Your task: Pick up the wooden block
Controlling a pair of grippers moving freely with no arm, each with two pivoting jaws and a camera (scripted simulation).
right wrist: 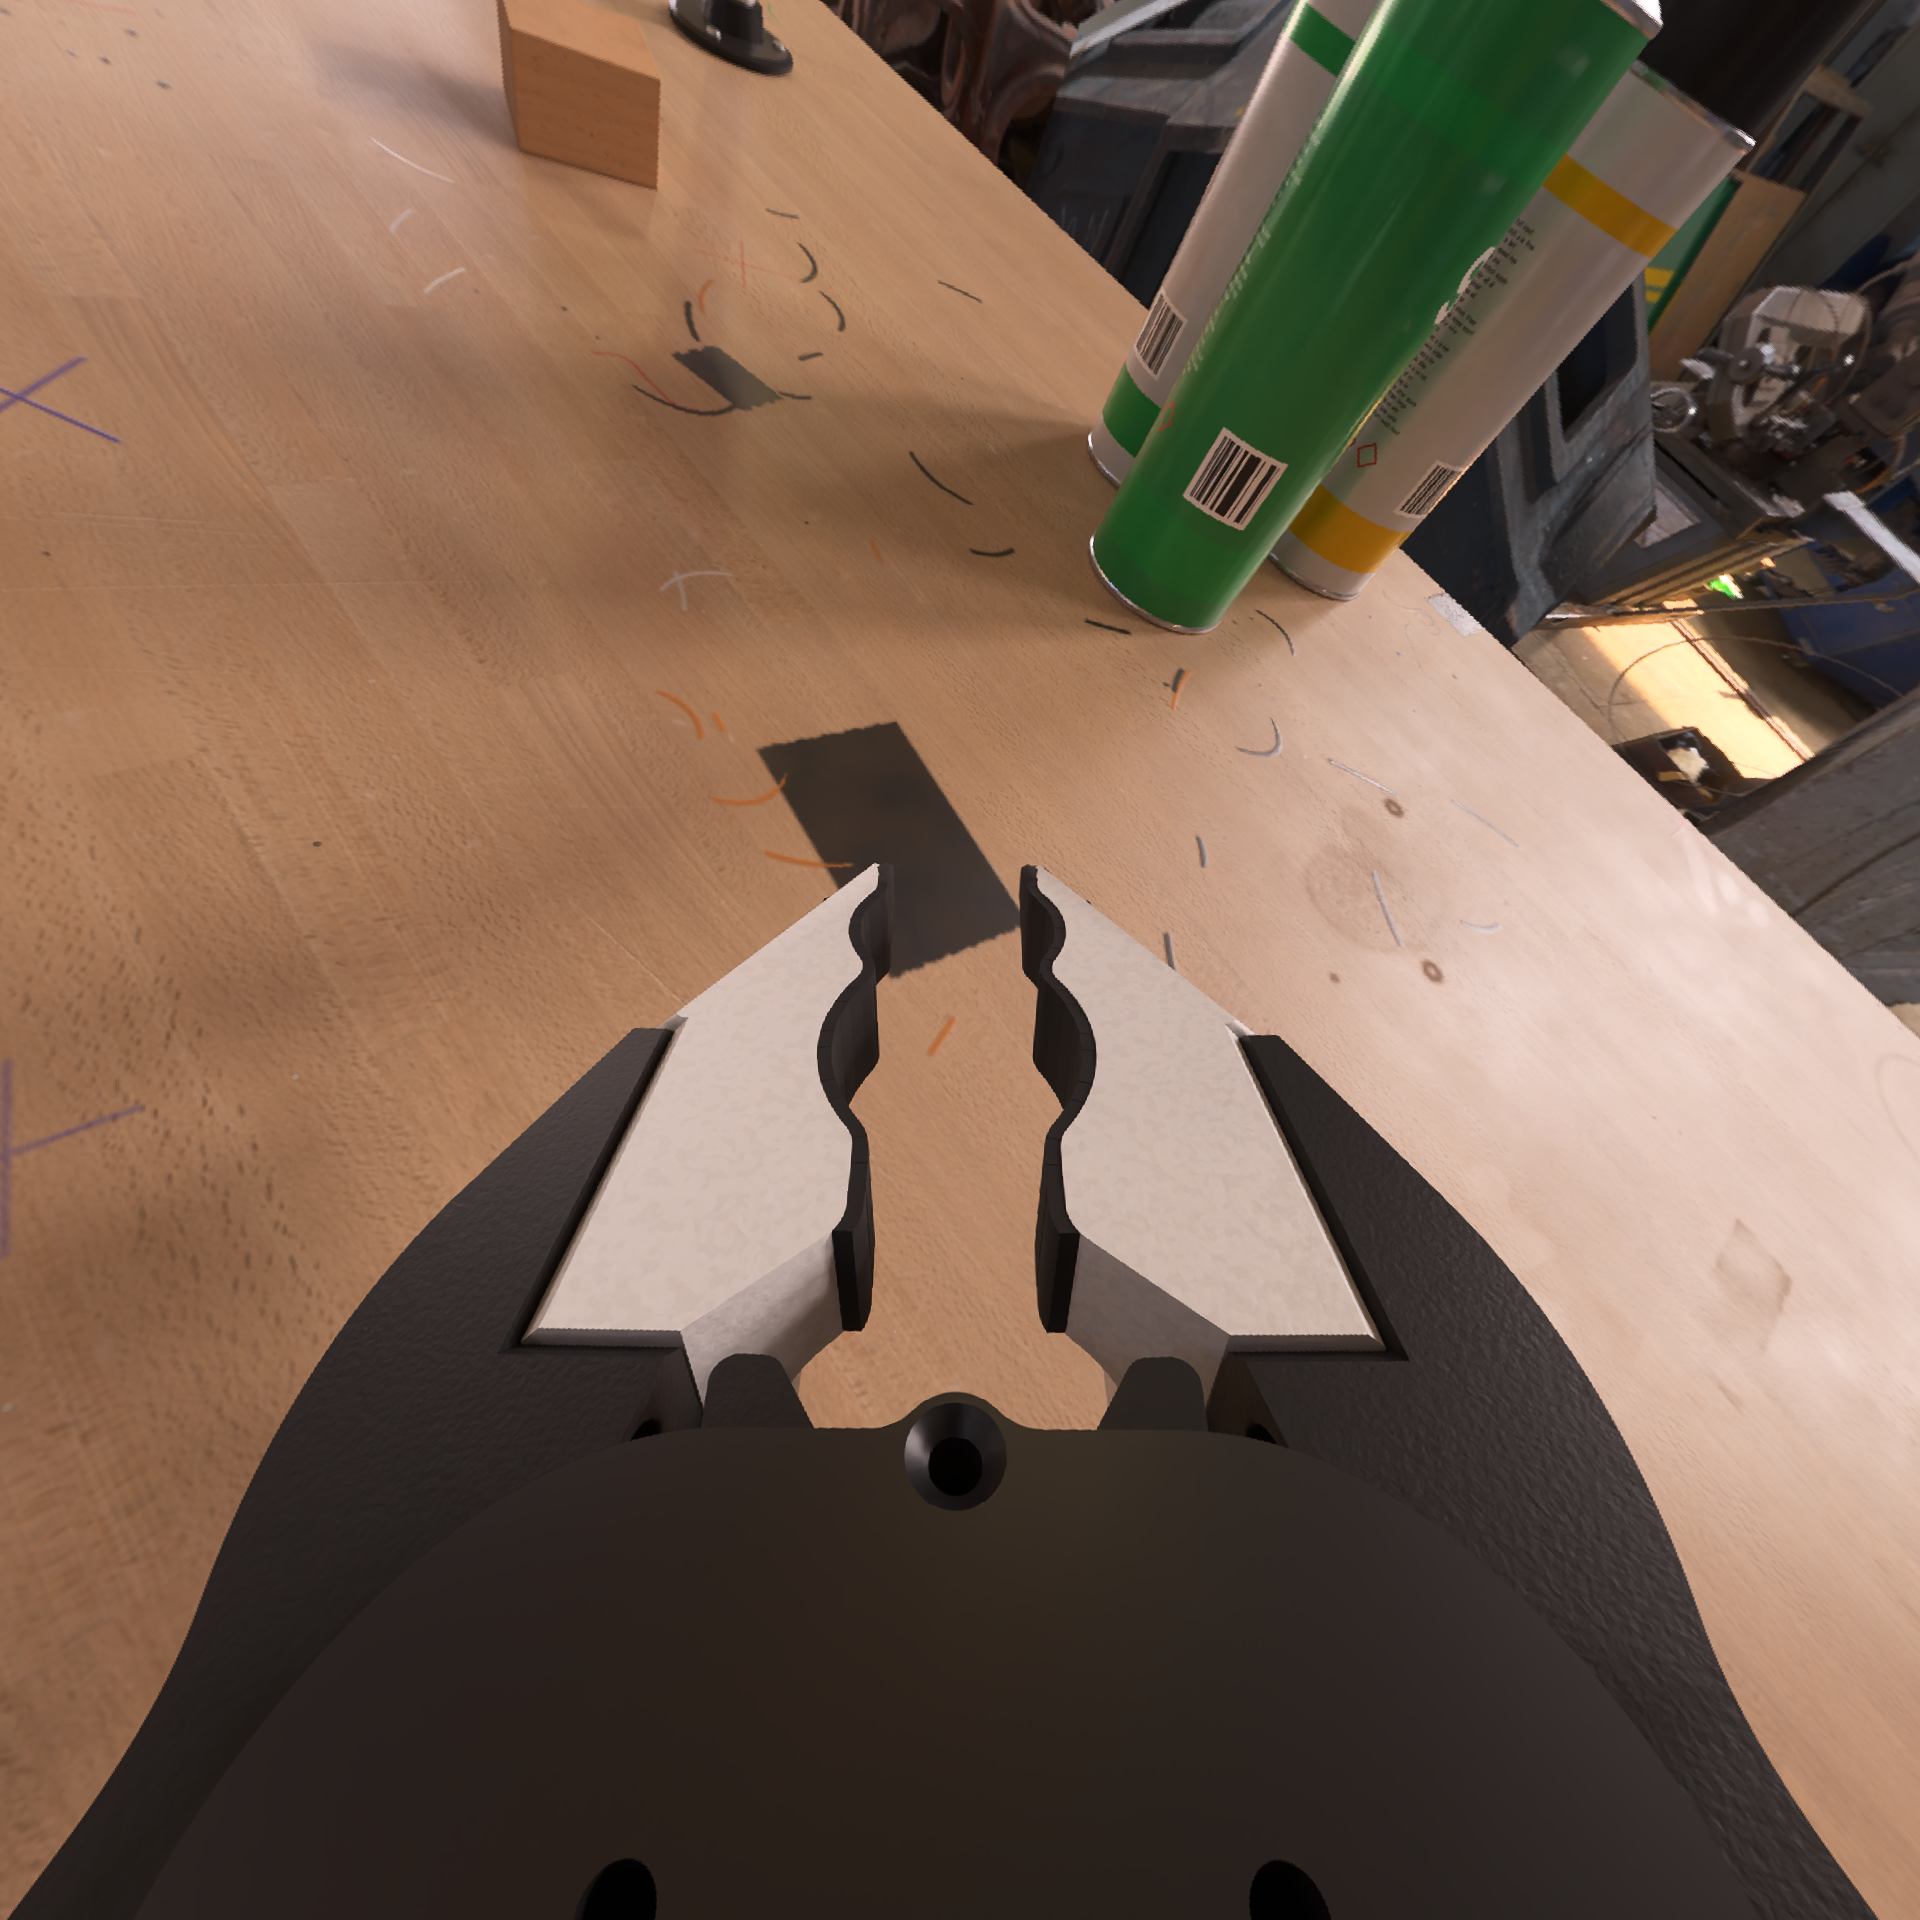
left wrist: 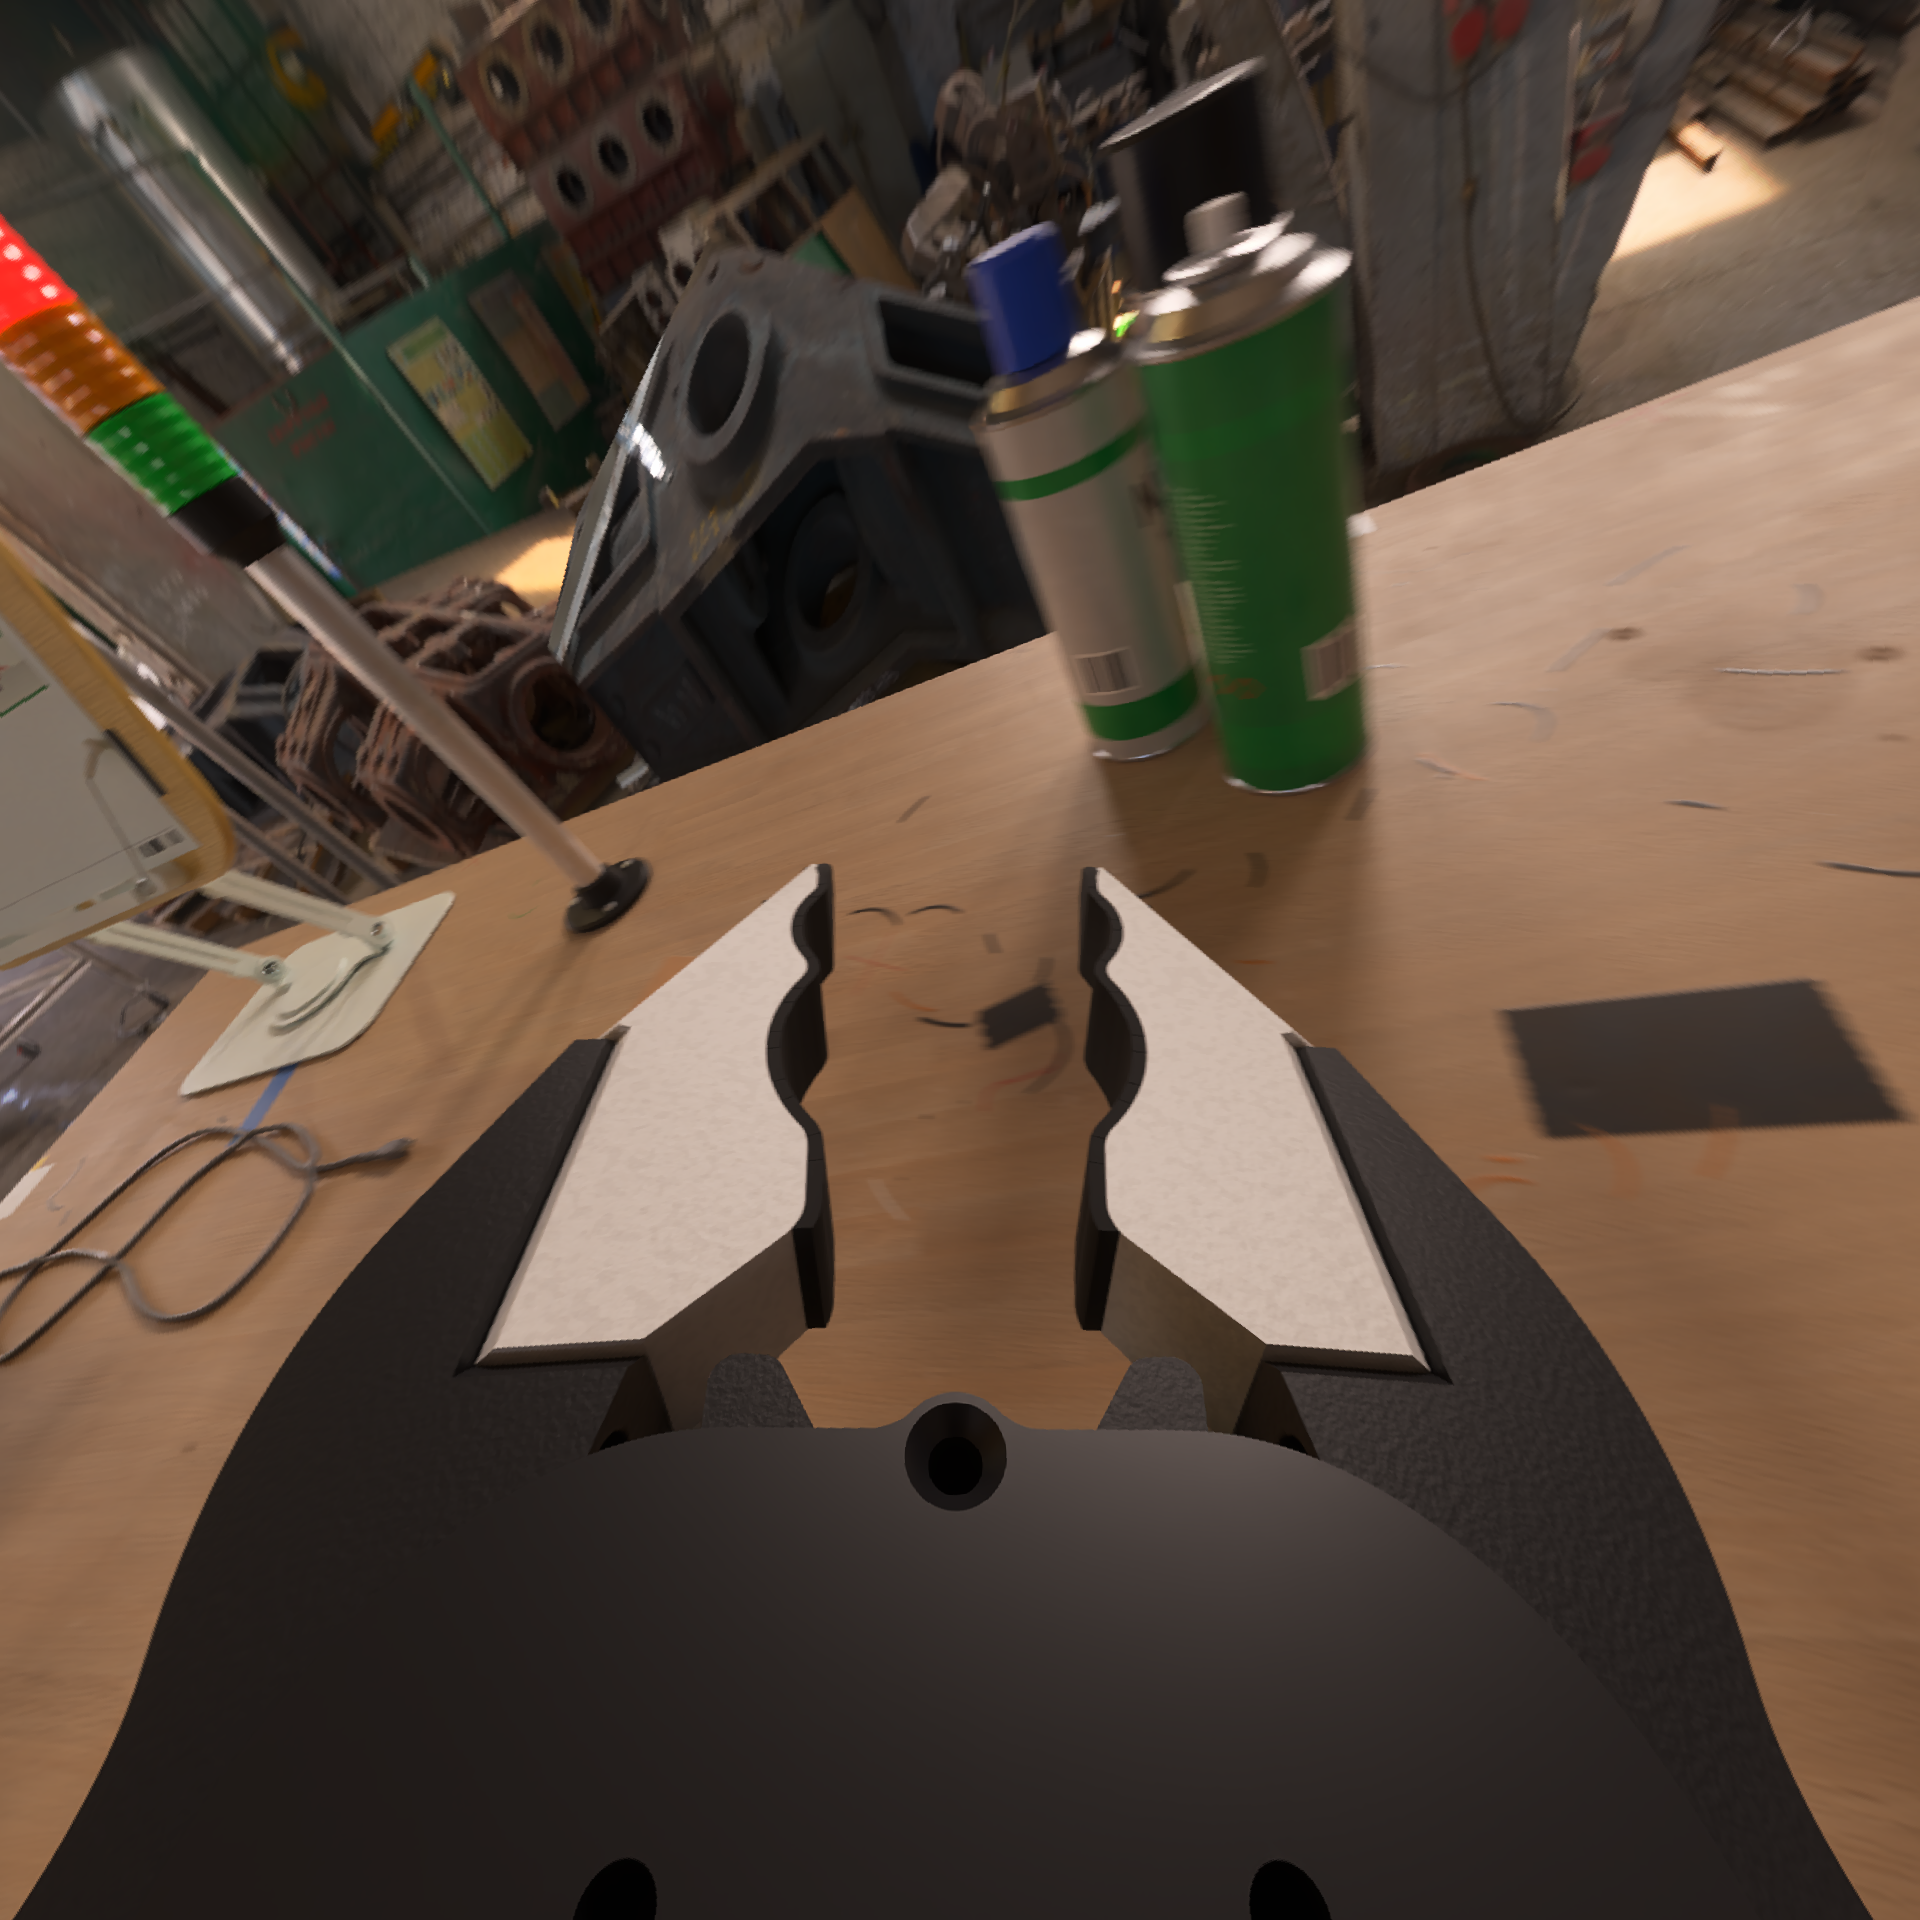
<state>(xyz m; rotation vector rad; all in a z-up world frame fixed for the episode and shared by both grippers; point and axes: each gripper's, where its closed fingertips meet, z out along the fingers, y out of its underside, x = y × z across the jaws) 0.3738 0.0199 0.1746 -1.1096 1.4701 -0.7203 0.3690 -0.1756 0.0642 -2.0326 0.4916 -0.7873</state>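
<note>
The wooden block [right wrist: 582, 99] is a light-brown cube on the wooden table [right wrist: 312, 623], at the top left of the right wrist view, far ahead of my right gripper [right wrist: 954, 883]. That gripper is open and empty, above a dark patch [right wrist: 883, 842] on the table. My left gripper [left wrist: 956, 883] is open and empty too, above the table [left wrist: 1558, 1351]. The block does not show in the left wrist view.
Spray cans stand near the table's far edge: a green one [left wrist: 1262, 520] and a grey one with a blue cap [left wrist: 1091, 540]; the right wrist view shows a green can [right wrist: 1340, 343] among them. A signal-light pole base [left wrist: 606, 894], a white stand [left wrist: 312, 997] and a cord [left wrist: 156, 1236] lie left.
</note>
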